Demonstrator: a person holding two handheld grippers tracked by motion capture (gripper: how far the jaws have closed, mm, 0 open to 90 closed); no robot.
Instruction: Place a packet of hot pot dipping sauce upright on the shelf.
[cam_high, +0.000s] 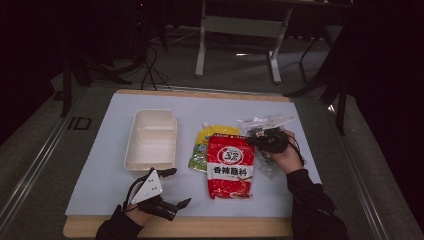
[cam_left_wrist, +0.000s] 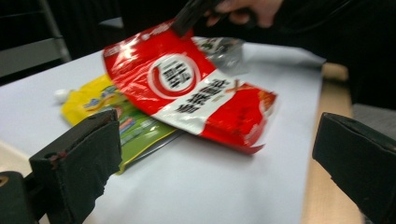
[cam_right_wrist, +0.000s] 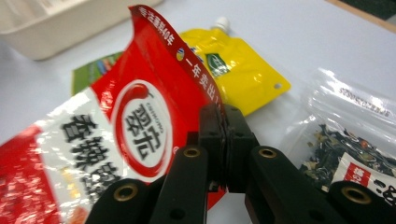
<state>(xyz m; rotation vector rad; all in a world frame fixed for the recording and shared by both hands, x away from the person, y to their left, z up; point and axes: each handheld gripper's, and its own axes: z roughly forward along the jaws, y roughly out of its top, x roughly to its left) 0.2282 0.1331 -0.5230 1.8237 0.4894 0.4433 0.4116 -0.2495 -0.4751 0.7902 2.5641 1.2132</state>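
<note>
White table (cam_high: 100, 175): right gripper (cam_high: 257, 141) raised, pinching red packet (cam_high: 230, 167).

surface: white-topped table (cam_high: 100, 170) | on it: cream tray (cam_high: 151, 138) — yellow spout pouch (cam_high: 202, 145) — clear dried-food bag (cam_high: 260, 127)

Glossy red plastic pouch (cam_right_wrist: 107, 140) on a matt white table cover (cam_high: 100, 175)
</note>
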